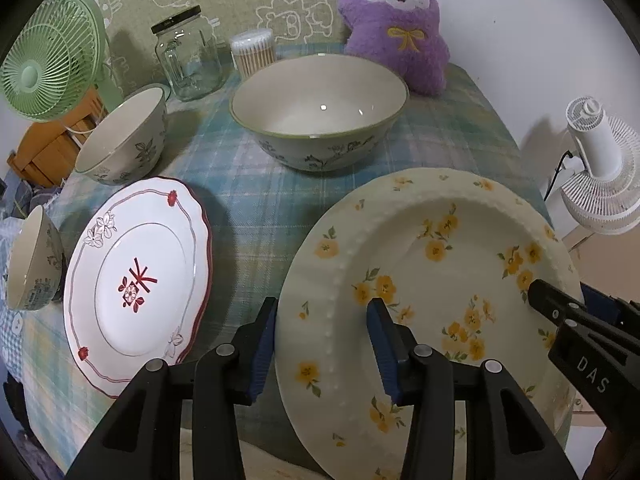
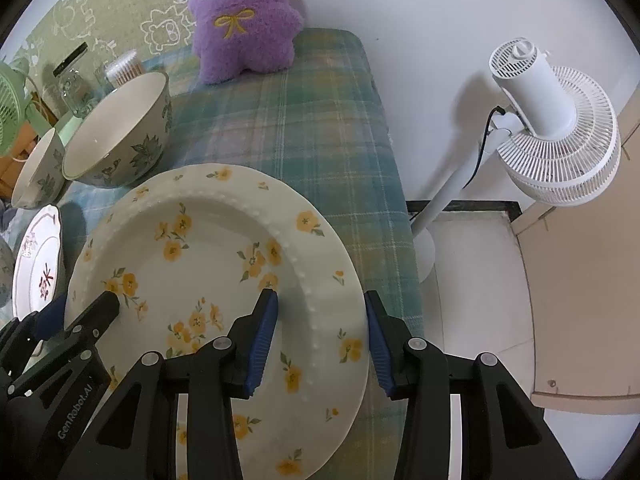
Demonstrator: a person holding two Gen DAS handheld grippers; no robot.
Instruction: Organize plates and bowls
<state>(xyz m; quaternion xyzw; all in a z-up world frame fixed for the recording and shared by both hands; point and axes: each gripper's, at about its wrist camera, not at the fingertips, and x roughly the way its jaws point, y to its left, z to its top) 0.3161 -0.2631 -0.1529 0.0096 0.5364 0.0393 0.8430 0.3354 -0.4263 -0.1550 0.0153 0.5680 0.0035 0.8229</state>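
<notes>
I hold a cream plate with yellow flowers (image 1: 432, 280) between both grippers above the plaid tablecloth (image 1: 248, 200). My left gripper (image 1: 324, 344) straddles the plate's left rim, one blue pad outside the edge and one on the plate's face, grasping it. My right gripper (image 2: 320, 340) does the same at the right rim, its fingers bracketing the beaded border and closed onto it. From the right wrist camera the plate (image 2: 224, 280) hangs over the table's right-hand portion, tilted, its near edge low in the frame.

To the left a white plate with red trim (image 1: 136, 280) lies on the cloth, seemingly atop another plate whose dark red rim shows at its edge. A large bowl with a green rim (image 1: 320, 112) sits at the table's centre, a smaller floral bowl (image 1: 124, 136) to its left, and another small bowl (image 1: 32, 260) at the far left edge.

Behind them stand a glass jar (image 1: 188, 60), a tub of cotton swabs (image 1: 254, 52) and a purple plush toy (image 1: 396, 24). A green fan (image 1: 48, 60) sits to the left, a white fan (image 2: 560, 128) to the right.
</notes>
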